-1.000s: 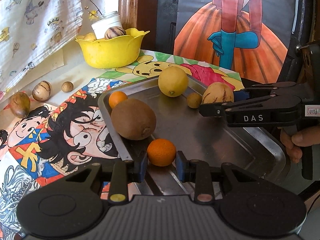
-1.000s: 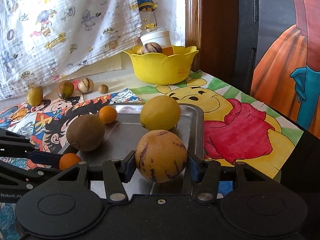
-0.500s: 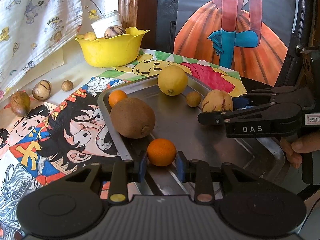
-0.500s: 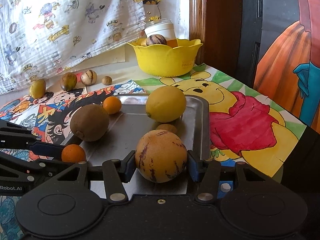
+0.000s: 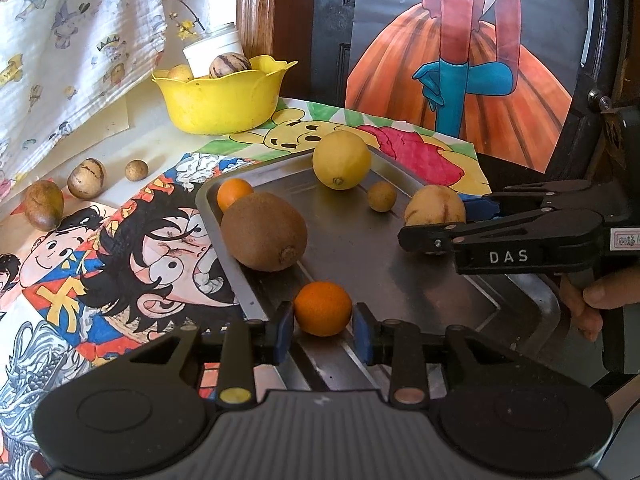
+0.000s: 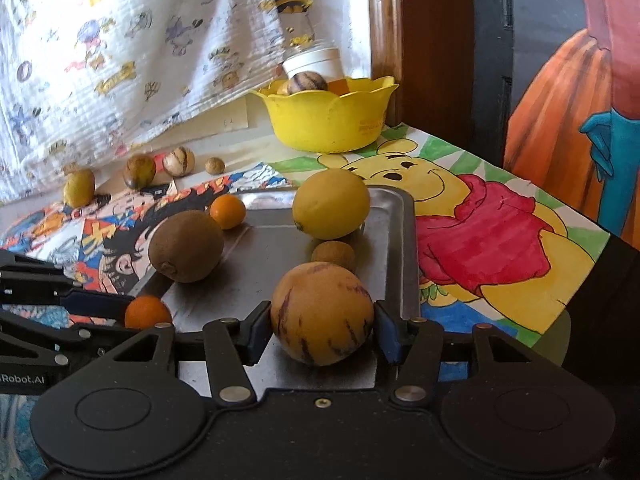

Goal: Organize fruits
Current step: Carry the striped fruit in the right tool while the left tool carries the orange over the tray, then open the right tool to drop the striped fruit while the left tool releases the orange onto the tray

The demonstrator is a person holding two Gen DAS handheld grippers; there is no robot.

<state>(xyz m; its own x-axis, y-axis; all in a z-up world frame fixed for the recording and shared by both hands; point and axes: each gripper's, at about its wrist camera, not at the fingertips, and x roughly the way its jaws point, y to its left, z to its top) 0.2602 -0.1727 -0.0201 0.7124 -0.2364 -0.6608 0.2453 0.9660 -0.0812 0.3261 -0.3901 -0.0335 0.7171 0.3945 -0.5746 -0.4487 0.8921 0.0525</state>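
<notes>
A white cartoon-print cloth (image 6: 120,60) hangs at the back left, creased and lit by daylight that shows through it; beside it stands a brown wooden post (image 6: 384,32), and next to that a dark panelled door (image 5: 332,32); a large painted picture (image 5: 472,72) of an orange skirt and a blue gloved hand leans against the dark surface on the right. The desk (image 6: 224,136) shows pale and bare only at the back under the cloth; its front is covered by a comic-character poster (image 5: 120,248) on the left and a drawing of a yellow bear in a red shirt (image 6: 492,240) on the right; the light is warm and soft.
</notes>
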